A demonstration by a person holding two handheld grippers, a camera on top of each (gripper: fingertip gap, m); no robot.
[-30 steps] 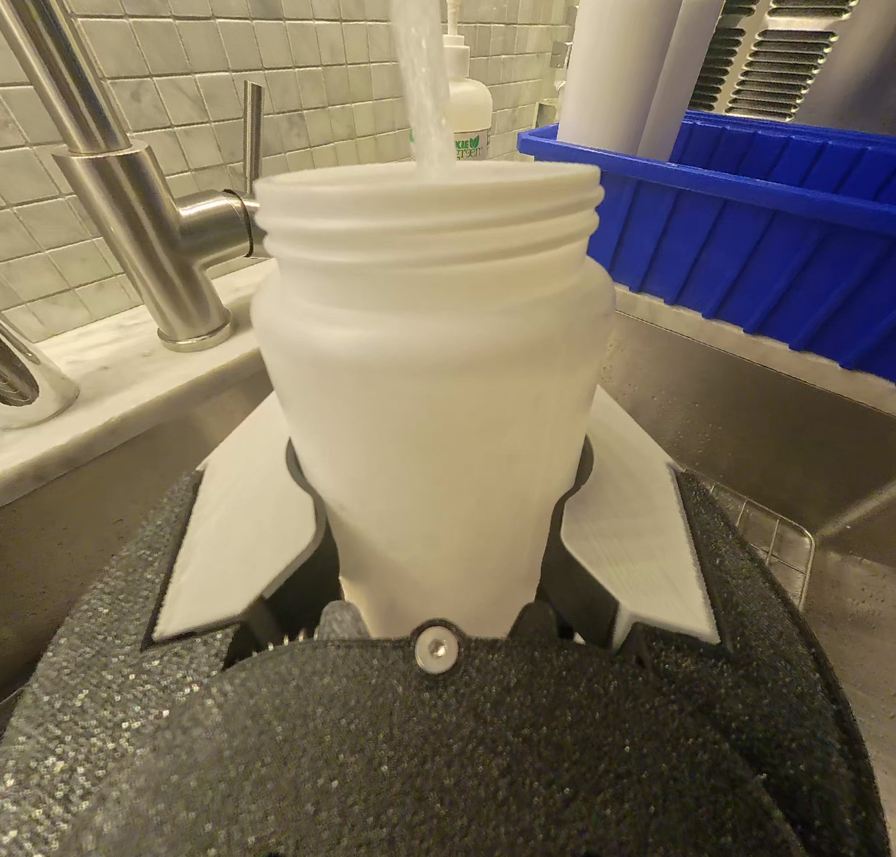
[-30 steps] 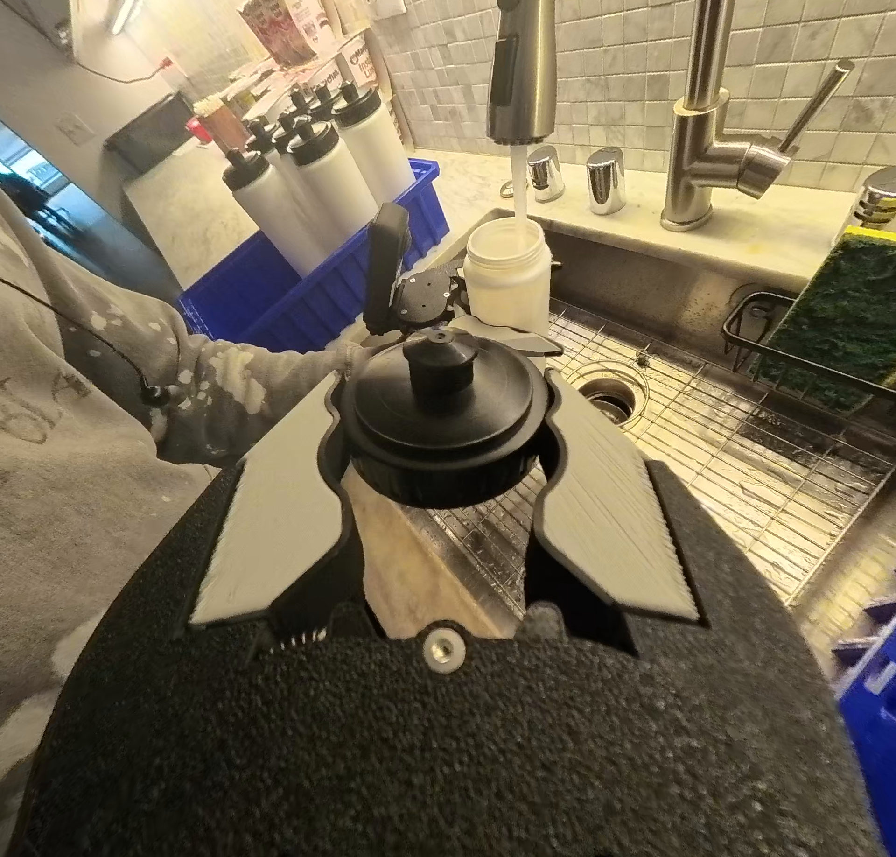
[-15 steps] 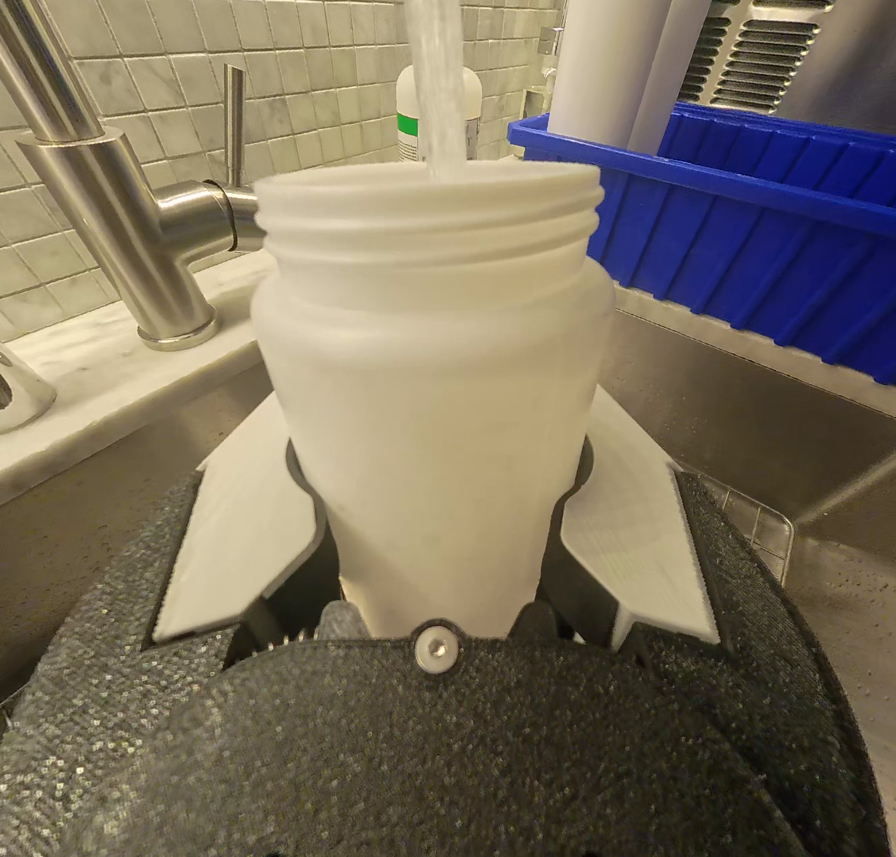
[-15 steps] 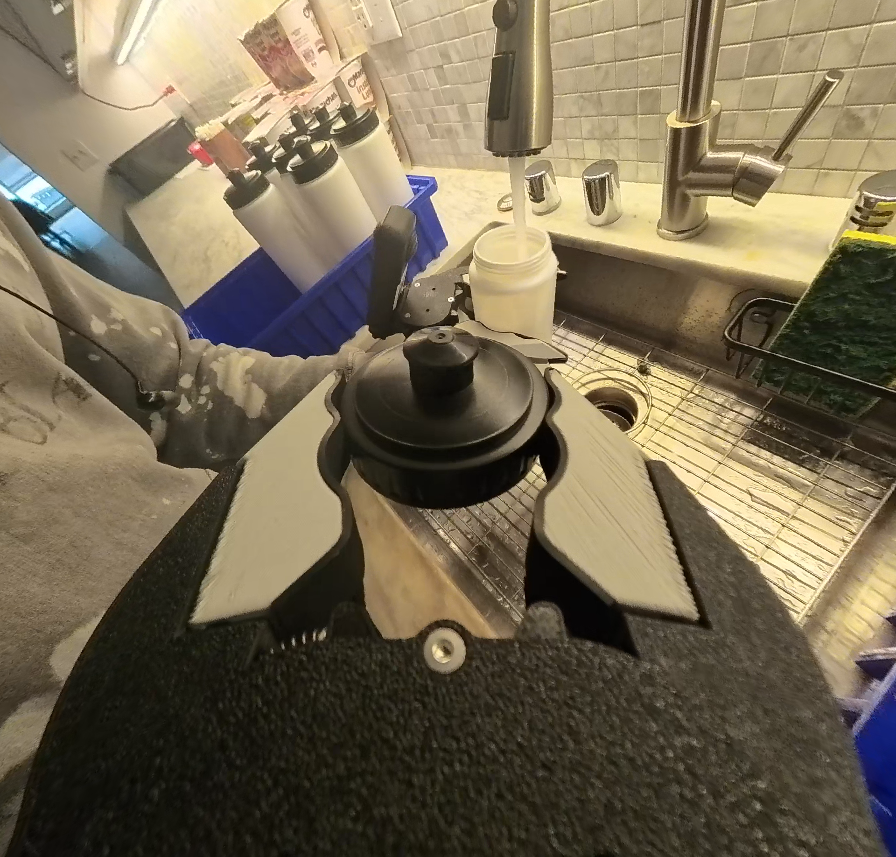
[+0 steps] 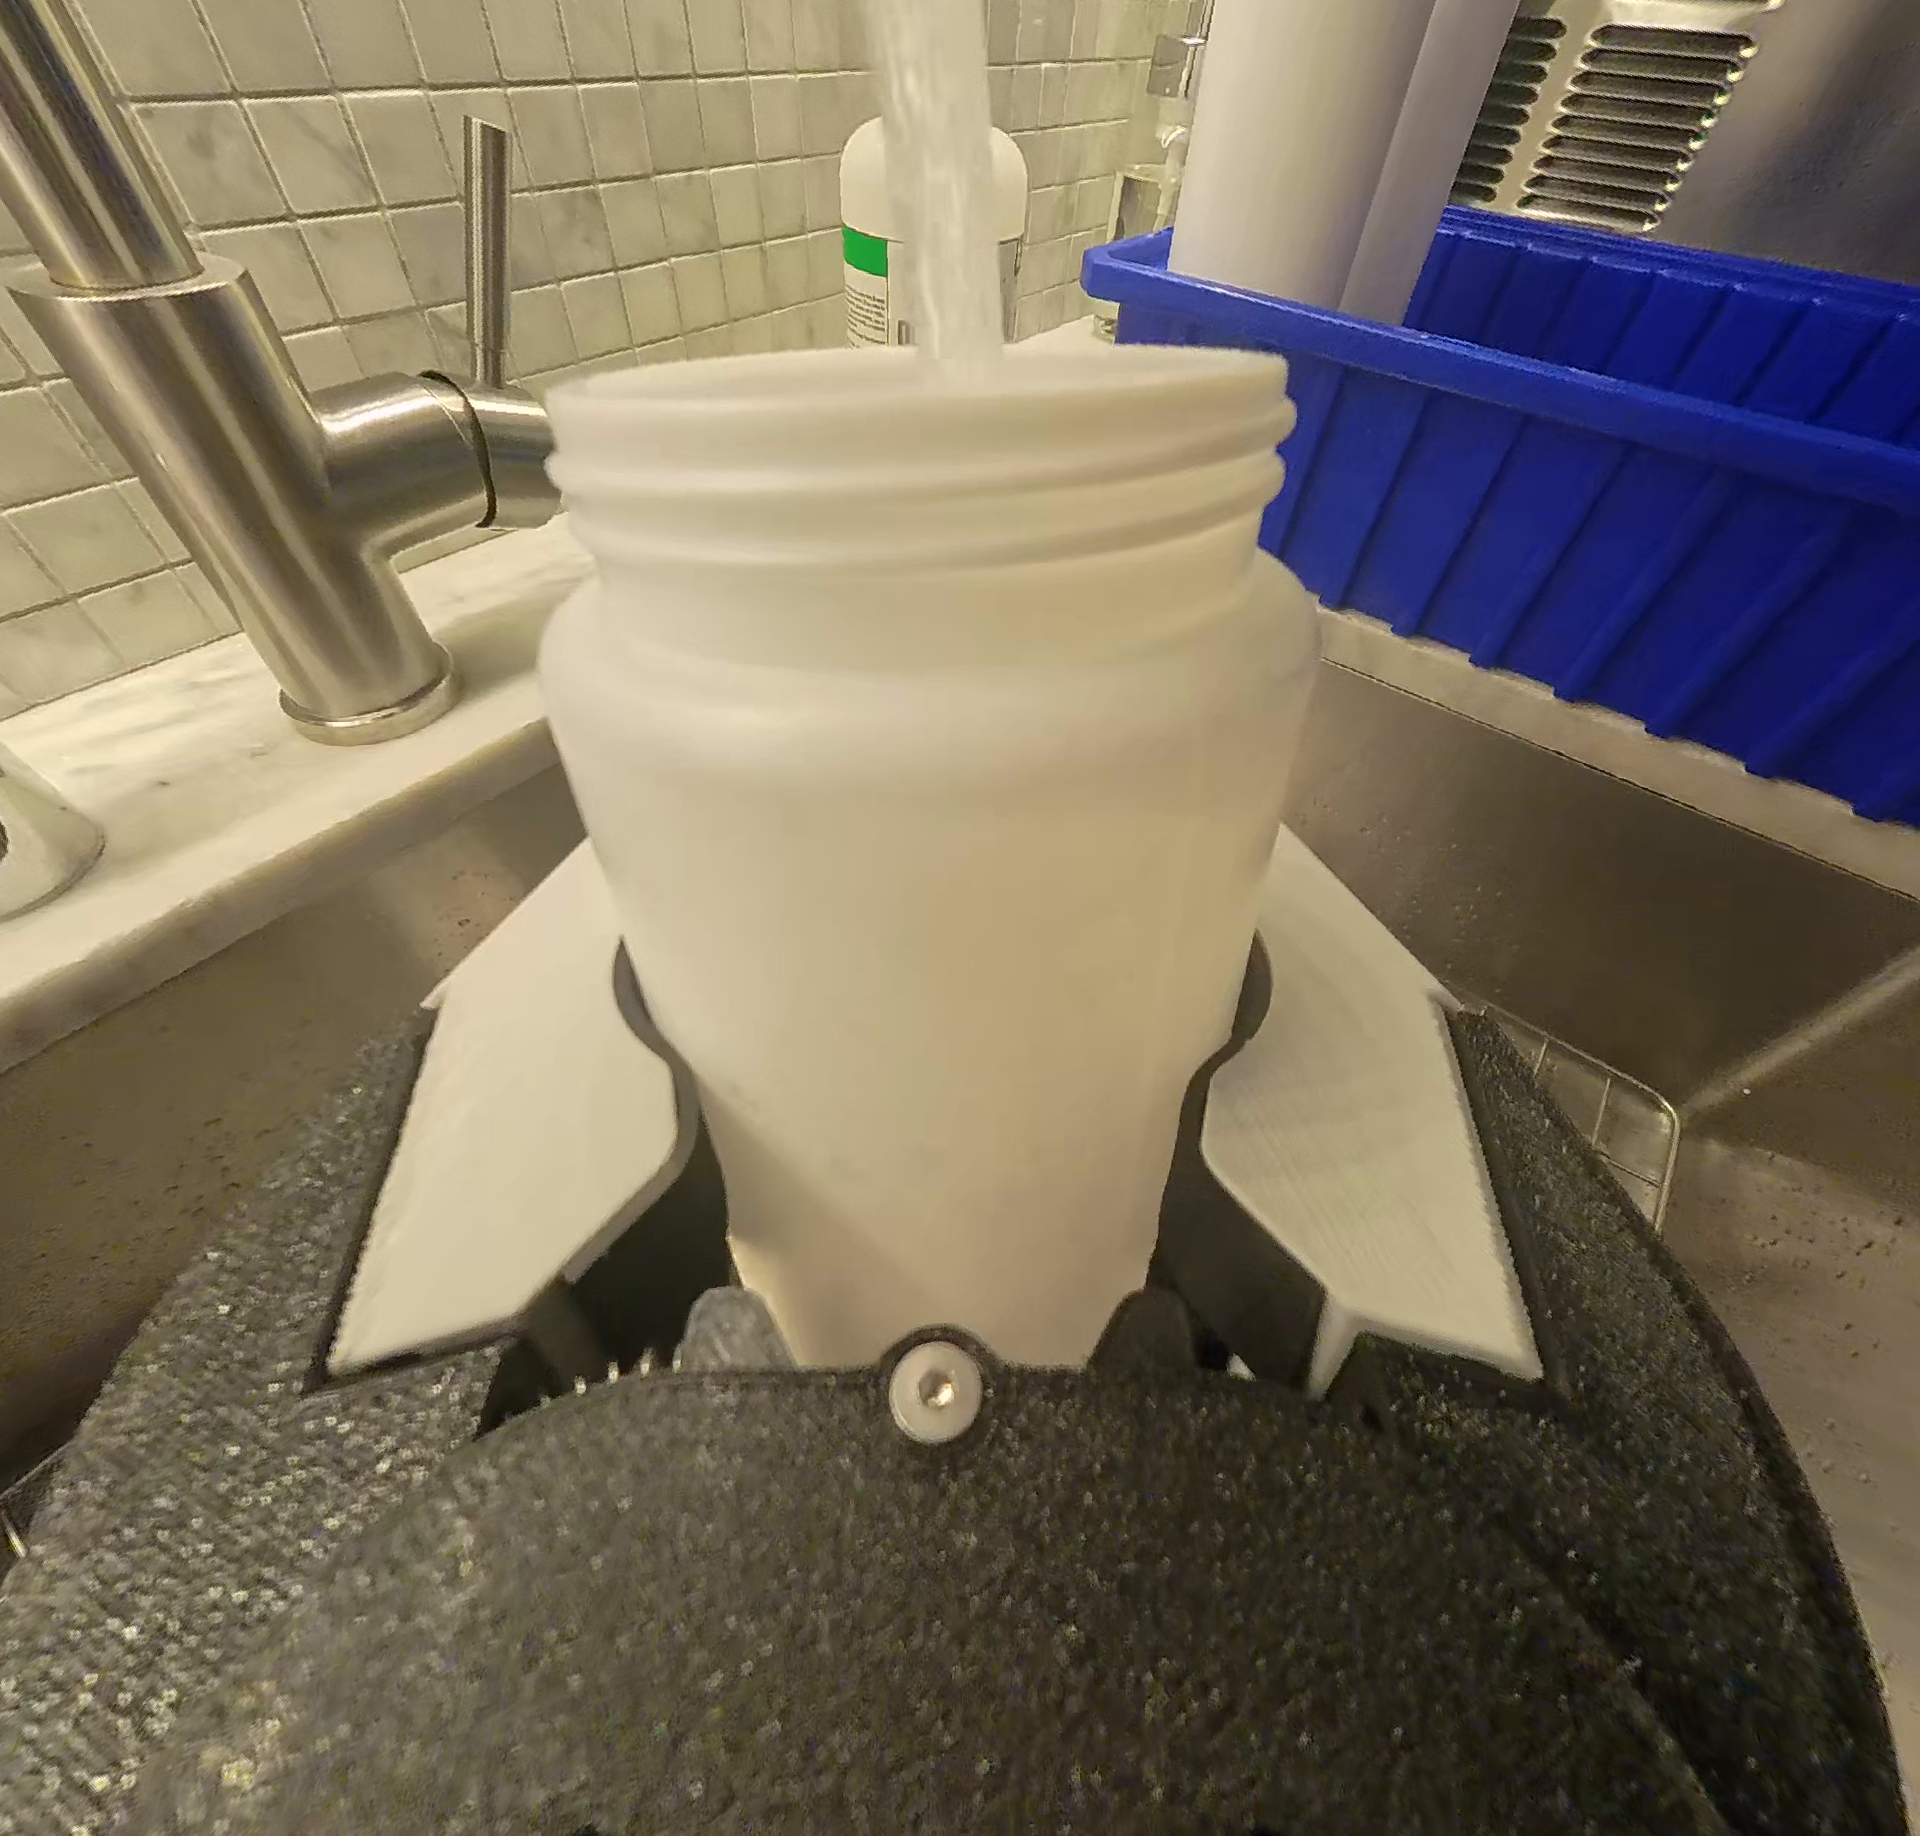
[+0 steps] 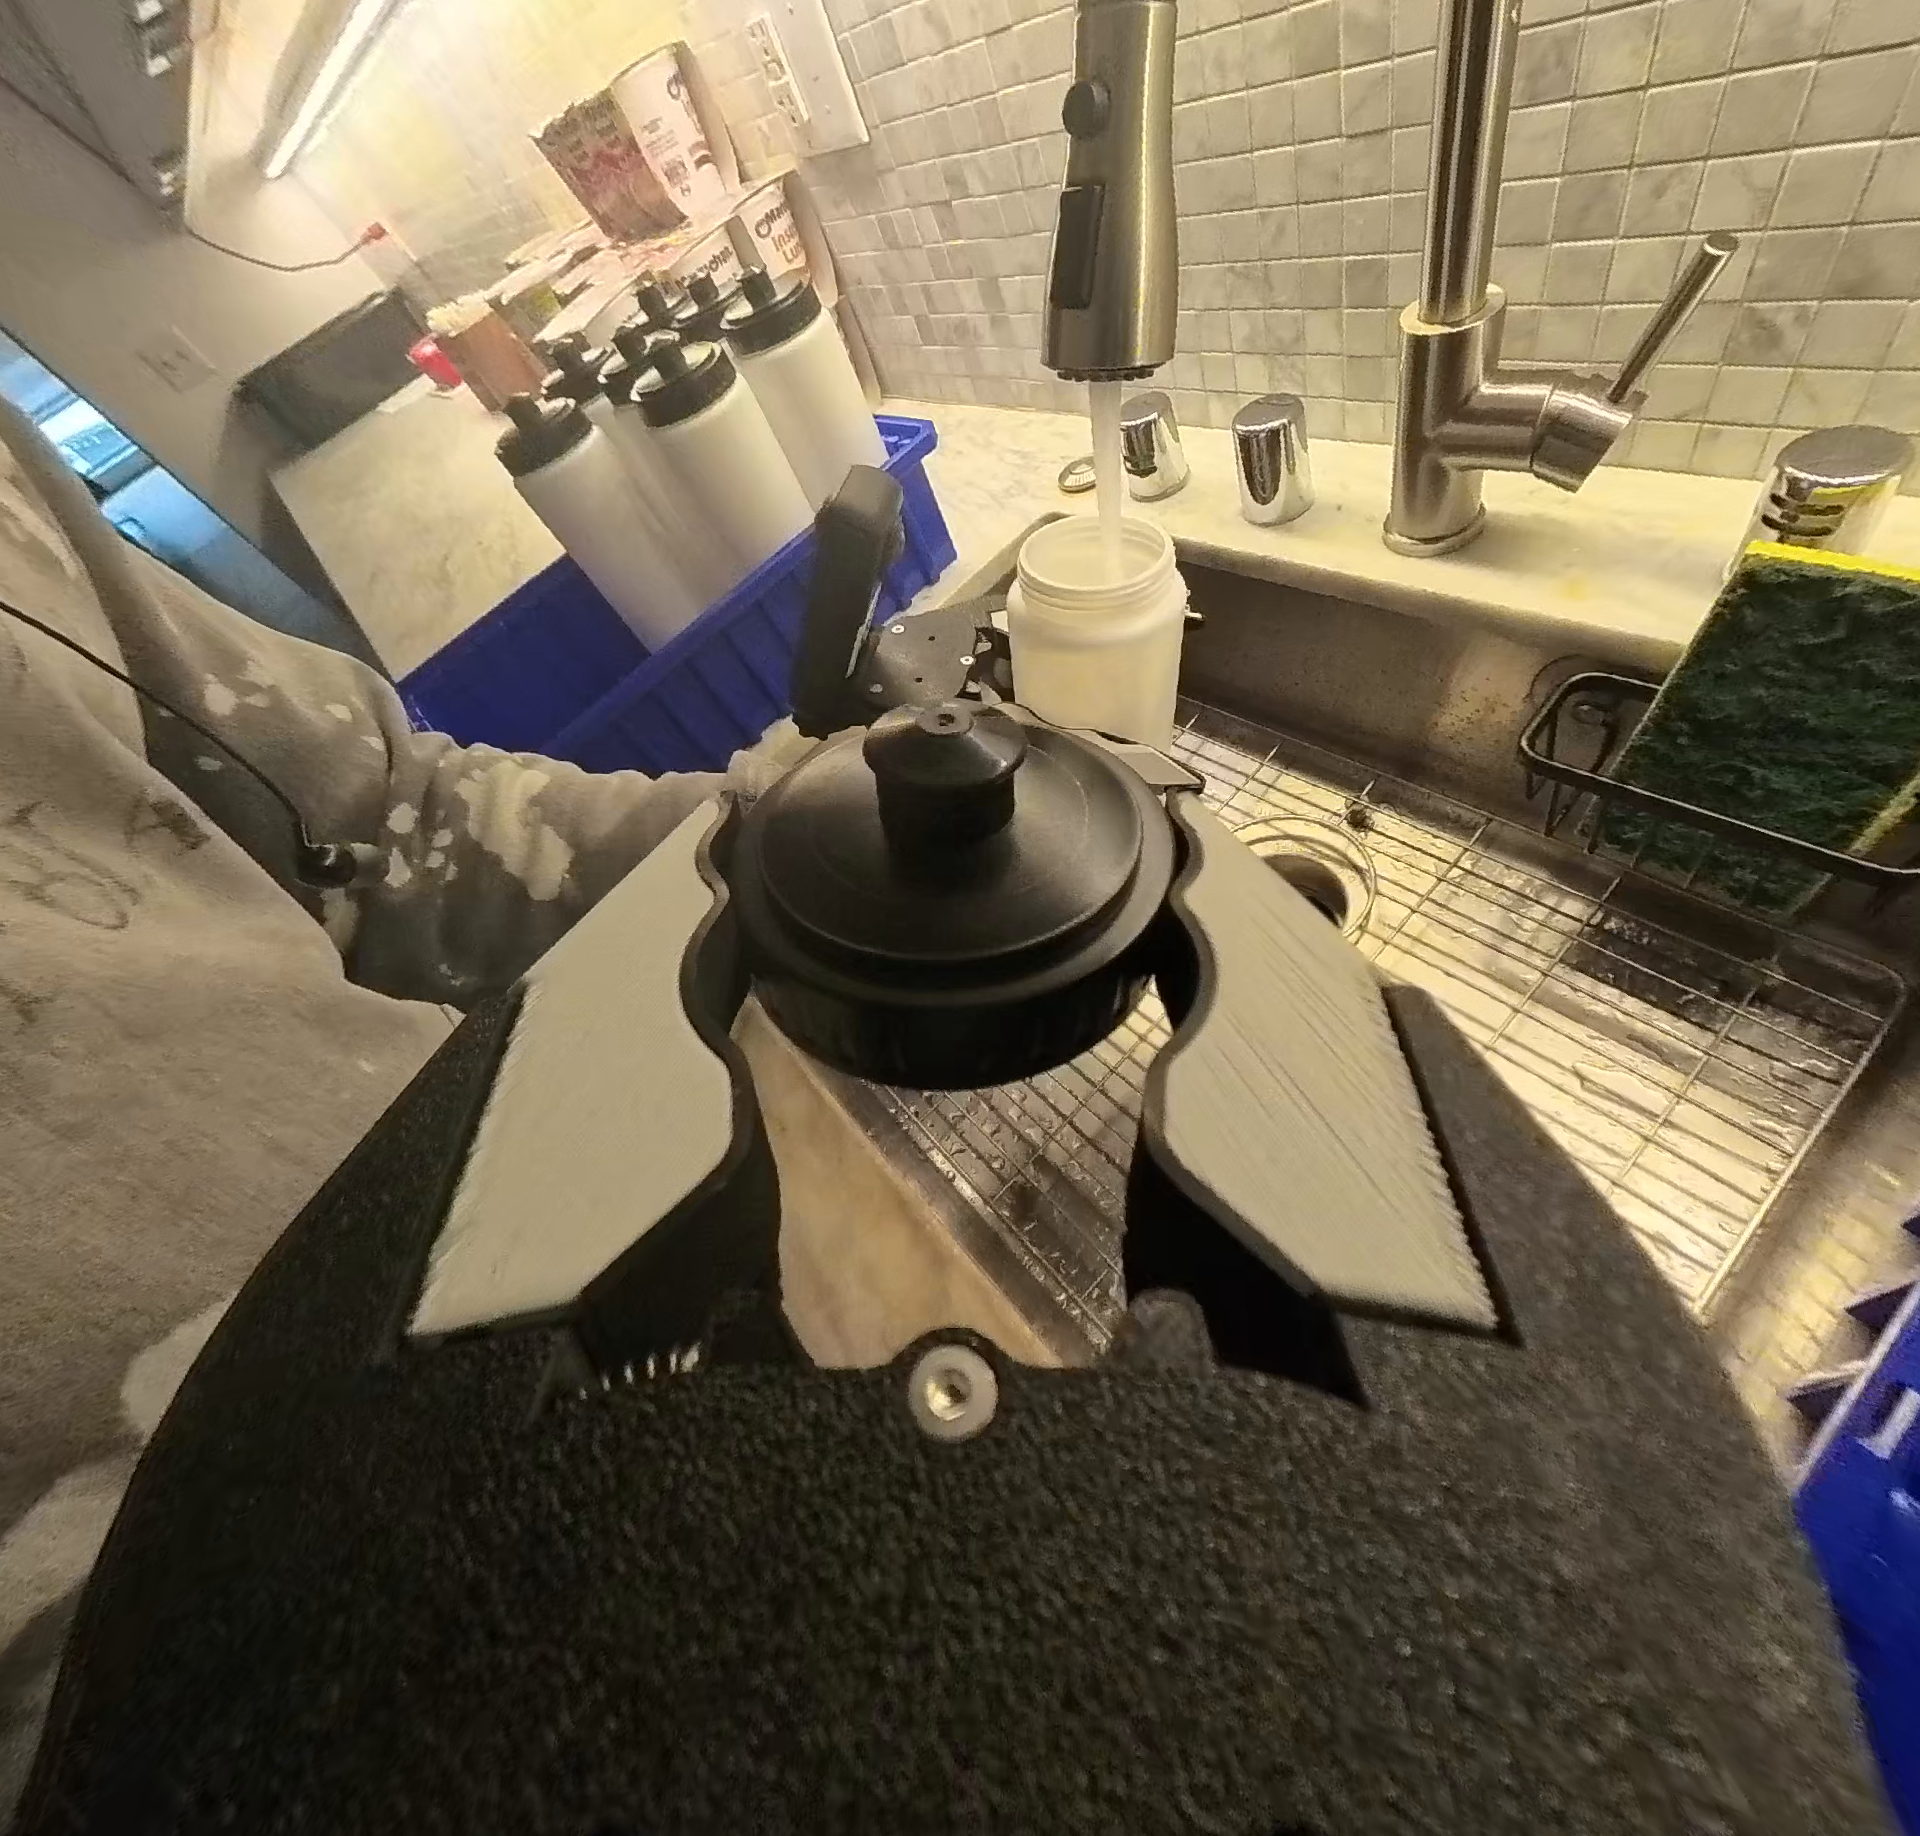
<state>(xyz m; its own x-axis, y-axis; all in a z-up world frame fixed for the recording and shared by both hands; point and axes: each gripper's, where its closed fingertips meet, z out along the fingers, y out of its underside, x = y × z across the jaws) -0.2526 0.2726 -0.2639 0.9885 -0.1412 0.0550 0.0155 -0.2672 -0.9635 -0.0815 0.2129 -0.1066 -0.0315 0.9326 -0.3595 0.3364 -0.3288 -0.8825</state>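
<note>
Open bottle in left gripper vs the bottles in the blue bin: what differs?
The open bottle has no cap, its threaded neck bare; the bin bottles wear black caps. The open bottle is held over the sink by the left gripper, with the water stream running into it; the bin bottles stand in the blue bin on the counter. Both are white plastic and upright.

Pale marble countertop (image 6: 1340,550) wraps a stainless steel sink (image 6: 1382,664). On the counter: brushed steel faucet base (image 6: 1439,529), two chrome caps (image 6: 1273,472), blue ribbed plastic bin (image 6: 727,664) at left. Wire grid rack (image 6: 1558,965) lies on the sink floor.
</note>
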